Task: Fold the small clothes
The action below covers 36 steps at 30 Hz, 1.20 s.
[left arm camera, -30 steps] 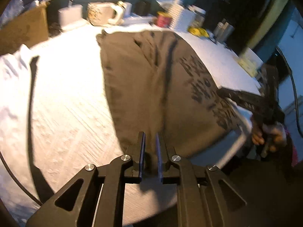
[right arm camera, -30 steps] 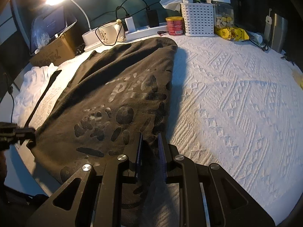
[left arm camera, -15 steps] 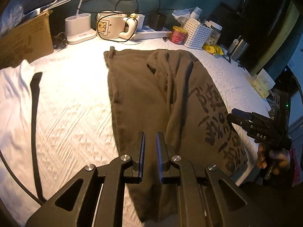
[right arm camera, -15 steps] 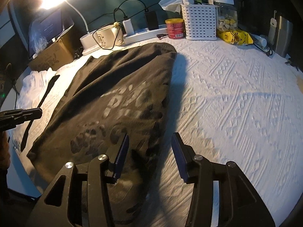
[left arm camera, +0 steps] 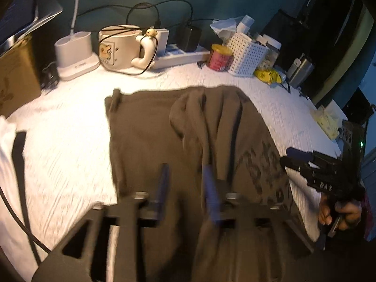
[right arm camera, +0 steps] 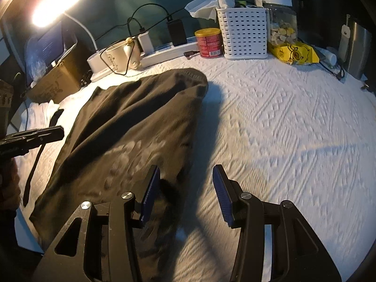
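You see the dark brown shirt (left arm camera: 150, 141) lying lengthwise on the white textured bedspread (right arm camera: 293, 129), folded over itself so one side overlaps the other in loose ridges, its darker printed lettering showing near the right edge.

I see a dark brown-grey shirt (left arm camera: 150, 141) with darker printed lettering on its right half, lying on a white bedspread (right arm camera: 293, 127) woven in a raised zigzag and diamond pattern. My grippers are black with blue pads (right arm camera: 150, 188). On the far side stand a cream mug (left arm camera: 119, 49) with a small yellow picture, a red tin (right arm camera: 209, 43) with a gold lid, a white basket (right arm camera: 244, 33) pierced with rows of slots, and a yellow packet (right arm camera: 293, 52) with dark drawing. The wall behind is teal. At far left, a brown cardboard box (left arm camera: 16, 75).
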Available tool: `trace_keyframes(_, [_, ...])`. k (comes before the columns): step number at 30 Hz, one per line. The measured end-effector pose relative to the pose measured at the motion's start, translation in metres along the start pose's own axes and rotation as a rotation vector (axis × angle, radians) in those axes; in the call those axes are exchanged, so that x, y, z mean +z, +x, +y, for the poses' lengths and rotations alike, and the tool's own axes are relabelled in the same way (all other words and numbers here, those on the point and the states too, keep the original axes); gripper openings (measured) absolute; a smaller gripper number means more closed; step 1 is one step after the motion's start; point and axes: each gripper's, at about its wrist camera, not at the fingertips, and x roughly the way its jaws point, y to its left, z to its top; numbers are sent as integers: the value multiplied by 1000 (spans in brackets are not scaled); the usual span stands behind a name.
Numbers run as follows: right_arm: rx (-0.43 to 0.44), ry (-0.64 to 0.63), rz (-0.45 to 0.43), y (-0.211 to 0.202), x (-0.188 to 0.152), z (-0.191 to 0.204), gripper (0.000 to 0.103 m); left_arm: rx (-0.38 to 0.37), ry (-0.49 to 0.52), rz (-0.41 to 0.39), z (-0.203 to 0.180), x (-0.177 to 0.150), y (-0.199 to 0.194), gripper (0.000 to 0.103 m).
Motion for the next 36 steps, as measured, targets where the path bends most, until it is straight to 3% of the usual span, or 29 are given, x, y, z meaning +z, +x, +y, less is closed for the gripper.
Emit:
trace_keyframes(2, [-2,2,1,4,6,-3,50,-3,2,-13,0,10,8,52])
trace_keyframes(12, [-16,20,20,22,24,-15,50,6,49,22,5,36,57,51])
trace_keyframes(14, [-20,21,22,24,27,-17,50,-6,50,15,6,37,61,34])
trace_keyframes(16, [-24,24,25,27,29,-19,50,-18,50,13,9,37,62,8])
trace_keyframes(17, [-26,24,26,29,31,-19,50,-41,46,12,10,38,60,6])
trace_keyframes(22, [-25,8,16,36,43,-18,50,-70,43,-52,14,41,31,6])
trace_keyframes(28, [-24,14,-9,48,71,-19,49,-54,46,-99,21,46,5,5])
trace_keyframes(36, [83,128,13,76,99,-31,49,-32,34,-62,44,42,13,5])
